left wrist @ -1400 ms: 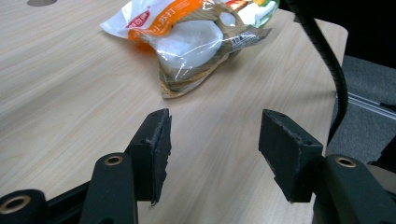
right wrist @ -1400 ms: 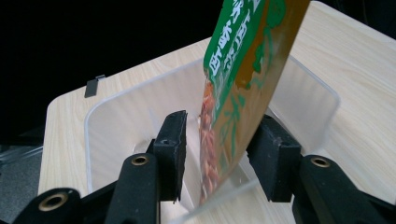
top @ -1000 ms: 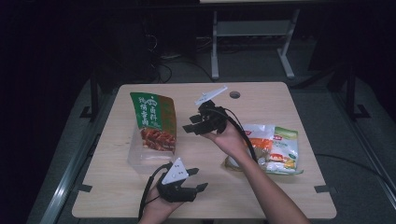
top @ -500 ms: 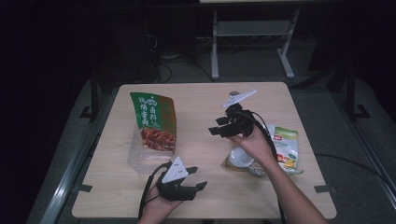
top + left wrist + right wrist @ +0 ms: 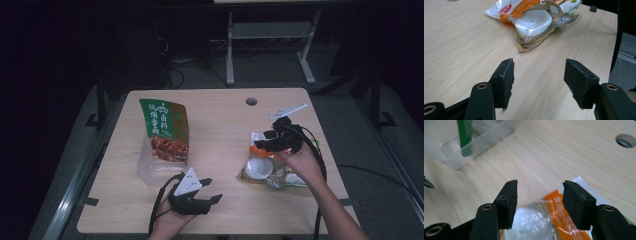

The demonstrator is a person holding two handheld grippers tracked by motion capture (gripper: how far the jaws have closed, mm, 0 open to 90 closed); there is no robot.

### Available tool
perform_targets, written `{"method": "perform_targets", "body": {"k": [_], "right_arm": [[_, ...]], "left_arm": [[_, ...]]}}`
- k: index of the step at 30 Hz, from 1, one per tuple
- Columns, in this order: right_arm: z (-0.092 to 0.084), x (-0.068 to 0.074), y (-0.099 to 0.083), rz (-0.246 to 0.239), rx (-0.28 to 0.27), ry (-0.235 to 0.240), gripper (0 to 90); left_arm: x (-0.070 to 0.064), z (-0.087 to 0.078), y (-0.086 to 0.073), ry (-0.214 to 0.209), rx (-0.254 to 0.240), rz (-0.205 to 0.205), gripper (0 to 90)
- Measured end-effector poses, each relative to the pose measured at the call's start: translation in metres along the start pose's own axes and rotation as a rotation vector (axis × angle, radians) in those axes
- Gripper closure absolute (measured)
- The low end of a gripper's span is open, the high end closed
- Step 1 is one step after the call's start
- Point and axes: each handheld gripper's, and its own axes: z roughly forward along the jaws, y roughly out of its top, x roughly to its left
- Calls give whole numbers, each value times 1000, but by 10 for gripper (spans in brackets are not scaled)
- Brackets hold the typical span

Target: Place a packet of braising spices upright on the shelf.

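Just above snack bag (image 5: 272,170), right hand-held gripper (image 5: 264,141).

The left gripper (image 5: 537,82) sits low over the table (image 5: 461,50), its two black jaws standing well apart with only bare light wood between them. Ahead of the jaws and apart from them lies a snack bag (image 5: 534,22), clear film with orange and white print, a pale round piece showing through it and a pointed crumpled corner aimed back toward the gripper. At the right the table's edge runs past a dark upright shape, with grey floor (image 5: 624,67) beyond it.
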Motion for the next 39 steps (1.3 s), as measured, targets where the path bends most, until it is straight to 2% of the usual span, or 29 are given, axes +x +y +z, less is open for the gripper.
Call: {"method": "perform_targets", "body": {"k": [7, 14, 24, 28, 36, 38, 39], "right_arm": [[-5, -11, -18, 32, 24, -37, 414], [-10, -25, -39, 88, 46, -81, 397], [-13, -37, -56, 126, 75, -114, 391], [-14, -44, -66, 156, 89, -133, 385], [-10, -58, -75, 194, 97, -145, 371], [-6, -62, -76, 229, 108, -137, 367], [-6, -62, -76, 229, 108, -137, 367]], "left_arm": [[0, 1, 0, 1, -2, -9, 396], [0, 2, 0, 3, -1, -13, 389], [0, 2, 1, 4, 0, -14, 386], [0, 3, 0, 3, 1, -15, 382], [0, 4, 1, 1, 7, -10, 379], [0, 4, 1, 1, 8, -11, 379], [0, 4, 1, 0, 8, -11, 379]]}}
